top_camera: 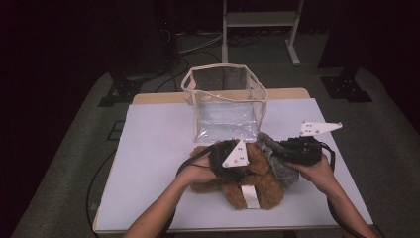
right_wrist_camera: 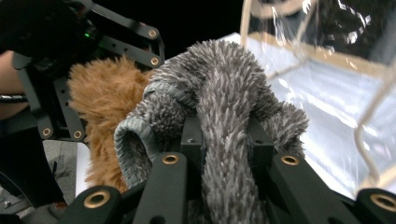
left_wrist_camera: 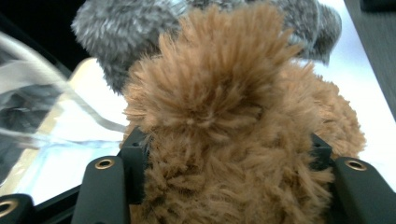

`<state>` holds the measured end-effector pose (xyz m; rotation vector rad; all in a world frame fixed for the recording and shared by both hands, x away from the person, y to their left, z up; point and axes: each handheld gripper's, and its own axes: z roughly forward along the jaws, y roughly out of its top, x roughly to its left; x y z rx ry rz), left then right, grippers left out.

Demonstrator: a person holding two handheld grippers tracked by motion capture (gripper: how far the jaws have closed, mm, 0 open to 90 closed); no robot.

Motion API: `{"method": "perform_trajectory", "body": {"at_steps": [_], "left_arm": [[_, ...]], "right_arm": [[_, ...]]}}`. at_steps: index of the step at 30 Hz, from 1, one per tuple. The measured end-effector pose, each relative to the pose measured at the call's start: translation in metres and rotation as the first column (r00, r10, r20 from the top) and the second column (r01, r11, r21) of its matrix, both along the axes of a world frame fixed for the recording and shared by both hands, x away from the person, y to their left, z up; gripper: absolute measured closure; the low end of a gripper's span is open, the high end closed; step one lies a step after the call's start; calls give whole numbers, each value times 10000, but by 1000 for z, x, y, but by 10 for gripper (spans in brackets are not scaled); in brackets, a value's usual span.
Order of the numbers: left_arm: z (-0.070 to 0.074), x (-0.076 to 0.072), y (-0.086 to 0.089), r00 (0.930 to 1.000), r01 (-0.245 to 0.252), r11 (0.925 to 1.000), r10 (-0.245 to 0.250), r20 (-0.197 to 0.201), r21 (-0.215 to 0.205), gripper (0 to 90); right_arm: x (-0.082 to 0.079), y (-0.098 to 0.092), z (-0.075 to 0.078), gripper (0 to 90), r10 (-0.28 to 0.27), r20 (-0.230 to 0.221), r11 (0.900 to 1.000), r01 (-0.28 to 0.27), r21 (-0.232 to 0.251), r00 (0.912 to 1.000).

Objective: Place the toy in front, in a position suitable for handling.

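Brown plush (left_wrist_camera: 224, 121) between left tongs (left_wrist_camera: 229, 154); grey plush (right_wrist_camera: 224, 116) in right tongs (right_wrist_camera: 229, 140).

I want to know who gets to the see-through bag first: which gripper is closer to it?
Left, though only slightly. The left gripper, clamped on the brown plush toy, sits just before the clear bag; the right gripper, clamping grey fuzzy fabric, is off to its side.

The clear bag (top_camera: 225, 101) stood upright with its mouth open, blocking the table's (top_camera: 148, 148) far middle just behind the brown plush toy (top_camera: 257, 183) and grey fuzzy cloth (top_camera: 280, 161). Broad white surface lay free to the left. A narrower strip remained to the right.
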<state>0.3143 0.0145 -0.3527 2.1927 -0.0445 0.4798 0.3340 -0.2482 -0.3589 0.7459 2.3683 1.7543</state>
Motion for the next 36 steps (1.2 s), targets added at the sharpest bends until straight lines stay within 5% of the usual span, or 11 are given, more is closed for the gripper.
{"method": "perform_trajectory", "body": {"at_steps": [2, 6, 13, 25, 36], "left_arm": [[6, 2, 12, 9991, -201, 9982, 179, -382, -559, 399], [11, 1, 21, 9985, -346, 9954, 307, -450, -893, 399], [17, -1, 38, 9969, -605, 9886, 530, -575, -1378, 401], [21, 1, 51, 9948, -942, 9889, 890, -491, -1149, 402], [19, 2, 48, 9946, -891, 9902, 827, -619, -1077, 404]], "right_arm": [[1, 6, 9, 740, 102, 172, 9999, -104, 122, 9998], [2, 20, 26, 739, 397, 528, 9983, -419, 414, 9978], [2, 26, 30, 739, 526, 534, 9964, -559, 633, 9972], [-2, 18, -15, 739, 505, -544, 9967, -468, 661, 9972], [-12, 9, -32, 738, 545, -1031, 9955, -621, -720, 9932]]}}
